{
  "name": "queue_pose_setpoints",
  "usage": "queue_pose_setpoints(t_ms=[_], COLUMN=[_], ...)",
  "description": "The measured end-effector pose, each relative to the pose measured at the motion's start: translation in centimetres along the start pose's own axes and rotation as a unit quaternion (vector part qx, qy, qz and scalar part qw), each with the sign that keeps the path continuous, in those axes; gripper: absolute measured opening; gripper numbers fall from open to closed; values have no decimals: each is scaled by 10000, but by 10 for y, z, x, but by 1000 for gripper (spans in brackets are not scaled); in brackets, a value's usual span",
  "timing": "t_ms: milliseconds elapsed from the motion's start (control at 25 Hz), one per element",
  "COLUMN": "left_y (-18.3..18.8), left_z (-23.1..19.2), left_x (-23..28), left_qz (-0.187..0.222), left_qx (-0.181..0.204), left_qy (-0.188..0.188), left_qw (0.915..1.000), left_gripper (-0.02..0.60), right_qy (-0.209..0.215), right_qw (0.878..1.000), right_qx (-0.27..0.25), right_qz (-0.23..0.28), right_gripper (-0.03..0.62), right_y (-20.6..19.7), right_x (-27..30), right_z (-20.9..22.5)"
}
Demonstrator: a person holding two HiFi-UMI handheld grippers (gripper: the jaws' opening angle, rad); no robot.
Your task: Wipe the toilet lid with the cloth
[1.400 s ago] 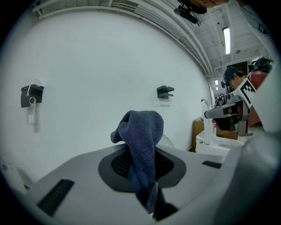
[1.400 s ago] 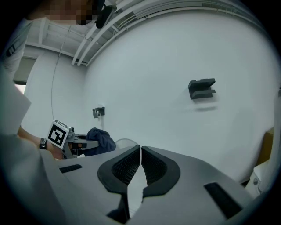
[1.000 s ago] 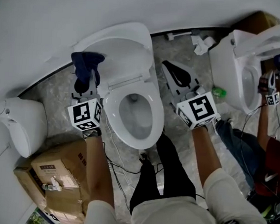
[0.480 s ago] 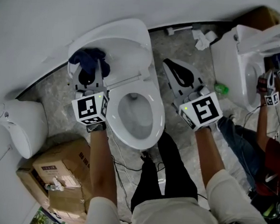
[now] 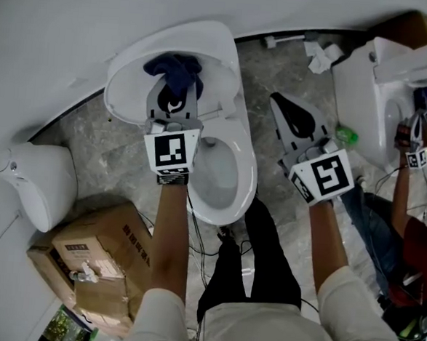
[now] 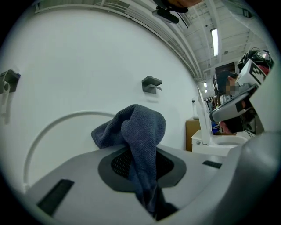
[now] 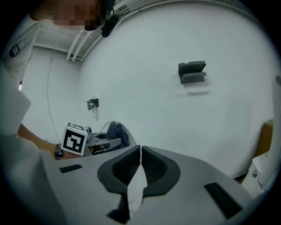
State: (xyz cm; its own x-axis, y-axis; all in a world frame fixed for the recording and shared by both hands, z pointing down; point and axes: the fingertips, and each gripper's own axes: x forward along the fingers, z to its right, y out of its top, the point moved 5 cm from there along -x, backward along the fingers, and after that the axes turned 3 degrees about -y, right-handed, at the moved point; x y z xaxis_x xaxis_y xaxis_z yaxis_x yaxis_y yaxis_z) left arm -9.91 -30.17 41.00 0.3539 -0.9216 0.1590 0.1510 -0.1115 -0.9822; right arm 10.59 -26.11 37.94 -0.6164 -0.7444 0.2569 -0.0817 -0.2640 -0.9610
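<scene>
Toilet lid (image 5: 128, 84) is raised and leans back toward the white wall, with the bowl (image 5: 217, 177) open below it. The cloth (image 5: 175, 66), dark blue and bunched, is clamped between the jaws of the left gripper (image 5: 175, 90). Its free end is presented against the inner face of the lid, near the upper middle; whether firm contact is made cannot be confirmed from the views. The right gripper (image 5: 285, 109) is held over the floor beside the bowl, well apart from the lid, with its jaws closed together on nothing. The step in hand is judged to be the wiping pass itself, at an early stage. For the next move, the cloth is to be pressed flat to the lid and drawn across it in overlapping strokes. The clamp is to be maintained so that the cloth is not dropped into the bowl.
</scene>
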Motion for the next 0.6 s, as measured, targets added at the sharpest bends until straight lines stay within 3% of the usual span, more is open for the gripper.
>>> queue_pose_setpoints(t_ms=[320, 600], left_y=[-17, -44], left_z=[42, 54], left_x=[24, 28], left_qz=[29, -97], left_qx=[109, 148], left_qy=[-430, -426], left_qw=[9990, 9989], left_gripper=[61, 61], right_qy=[-118, -185], right_qw=[9999, 9997], right_qx=[41, 92], right_qz=[-53, -160], right_gripper=[31, 31], right_y=[-11, -24], right_x=[-11, -19], right_z=[13, 17])
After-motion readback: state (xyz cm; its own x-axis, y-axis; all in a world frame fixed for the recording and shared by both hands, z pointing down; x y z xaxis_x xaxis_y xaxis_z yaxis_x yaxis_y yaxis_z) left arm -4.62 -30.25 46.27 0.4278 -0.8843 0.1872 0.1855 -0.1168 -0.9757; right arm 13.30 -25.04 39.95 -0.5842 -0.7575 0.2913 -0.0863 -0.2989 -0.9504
